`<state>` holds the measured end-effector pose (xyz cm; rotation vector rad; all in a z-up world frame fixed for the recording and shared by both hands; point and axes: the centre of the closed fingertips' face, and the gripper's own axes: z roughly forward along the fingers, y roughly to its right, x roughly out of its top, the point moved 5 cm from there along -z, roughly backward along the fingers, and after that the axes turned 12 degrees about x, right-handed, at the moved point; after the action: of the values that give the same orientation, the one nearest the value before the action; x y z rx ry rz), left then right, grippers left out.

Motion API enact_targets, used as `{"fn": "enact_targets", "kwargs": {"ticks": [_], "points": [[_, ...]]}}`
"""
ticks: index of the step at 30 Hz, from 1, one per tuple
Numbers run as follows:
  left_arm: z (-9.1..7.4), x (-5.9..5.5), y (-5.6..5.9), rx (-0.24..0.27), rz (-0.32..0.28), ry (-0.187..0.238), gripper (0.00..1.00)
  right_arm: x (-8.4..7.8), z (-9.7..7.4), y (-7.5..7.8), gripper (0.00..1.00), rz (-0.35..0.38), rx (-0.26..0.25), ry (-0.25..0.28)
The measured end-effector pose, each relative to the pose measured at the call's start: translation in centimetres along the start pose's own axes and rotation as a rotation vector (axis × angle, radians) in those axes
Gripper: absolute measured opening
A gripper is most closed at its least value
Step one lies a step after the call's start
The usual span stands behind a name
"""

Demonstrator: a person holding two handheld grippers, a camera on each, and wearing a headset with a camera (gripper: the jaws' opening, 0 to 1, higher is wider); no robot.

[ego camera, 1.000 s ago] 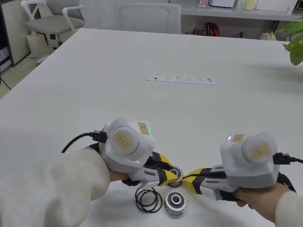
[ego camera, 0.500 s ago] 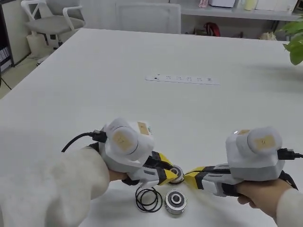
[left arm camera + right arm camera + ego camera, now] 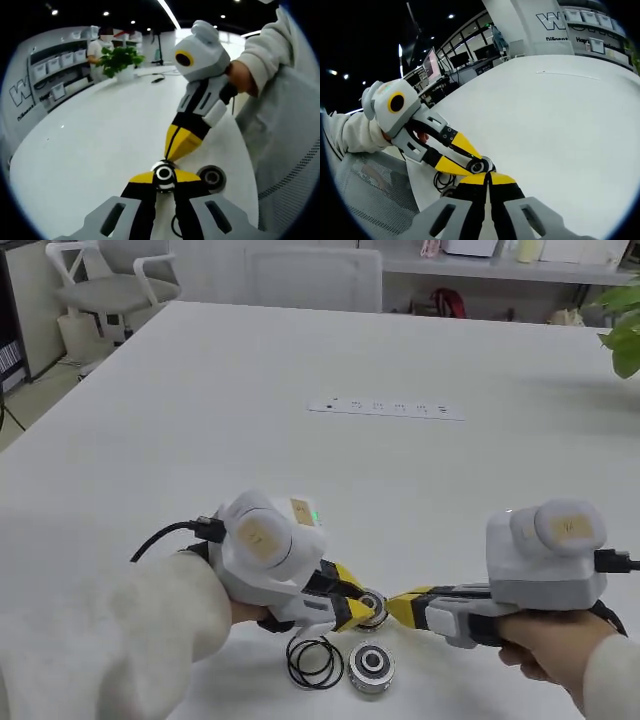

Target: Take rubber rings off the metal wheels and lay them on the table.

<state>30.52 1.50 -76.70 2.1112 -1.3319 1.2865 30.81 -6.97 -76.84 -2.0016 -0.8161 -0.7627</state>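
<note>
On the table [image 3: 200, 390], a power strip [image 3: 385, 408].

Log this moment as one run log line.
left gripper: shut on metal wheel | right gripper: shut, tips at that wheel's rim | table: loose rubber rings, second wheel

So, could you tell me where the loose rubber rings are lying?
In the head view, the rubber rings lie at bottom centre, just left of the free metal wheel, below the left gripper.
</note>
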Motion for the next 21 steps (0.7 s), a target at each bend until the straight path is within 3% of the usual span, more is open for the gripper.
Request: {"fn": "enact_targets", "kwargs": {"ticks": [16,21], "points": [[0.06,0.01,0.03,0.006,0.0,-0.001,0.14,0.27,0.18,-0.41,0.0,-0.012,0.001,-0.003],[0.04,0.01,0.03,0.006,-0.002,0.0,0.14,0.35,0.3,-0.69,0.0,-0.051,-0.006,-0.017]]}}
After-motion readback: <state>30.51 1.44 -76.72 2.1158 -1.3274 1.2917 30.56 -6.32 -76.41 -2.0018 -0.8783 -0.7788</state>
